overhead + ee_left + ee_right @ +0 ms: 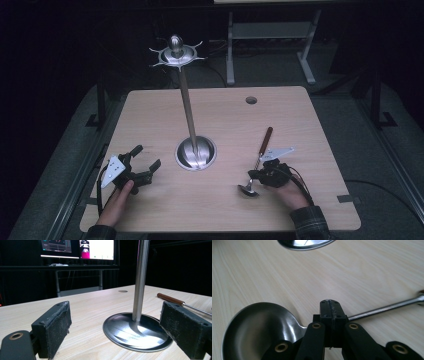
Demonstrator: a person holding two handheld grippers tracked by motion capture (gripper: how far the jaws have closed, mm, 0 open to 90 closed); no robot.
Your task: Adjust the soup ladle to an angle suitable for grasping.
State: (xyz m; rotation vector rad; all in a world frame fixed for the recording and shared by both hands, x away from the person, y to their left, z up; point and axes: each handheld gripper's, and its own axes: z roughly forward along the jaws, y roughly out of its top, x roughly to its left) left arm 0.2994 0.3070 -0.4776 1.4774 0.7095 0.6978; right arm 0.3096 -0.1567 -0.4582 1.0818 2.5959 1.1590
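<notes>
A steel utensil stand rises mid-table, with a round base (pixel 196 152) (pixel 135 331), a tall pole (pixel 187 105) (pixel 140 277) and a hooked crown (pixel 176 52). A ladle lies to its right: bowl (pixel 248 189) (pixel 257 327) near me, brown wooden handle (pixel 267 137) (pixel 171 298) pointing away. My right gripper (pixel 253 176) (pixel 330 302) is shut, and its closed jaws lie across the ladle's thin stem (pixel 387 307) just beside the bowl. Whether they touch the stem is hidden. My left gripper (pixel 146 157) (pixel 115 312) rests open at the left, aimed at the base, with nothing between its pads.
The wooden table (pixel 300 125) has a small round hole (pixel 251 100) near its far edge. A metal frame (pixel 270 35) stands on the floor behind it, and lit monitors (pixel 97 248) sit on a desk beyond.
</notes>
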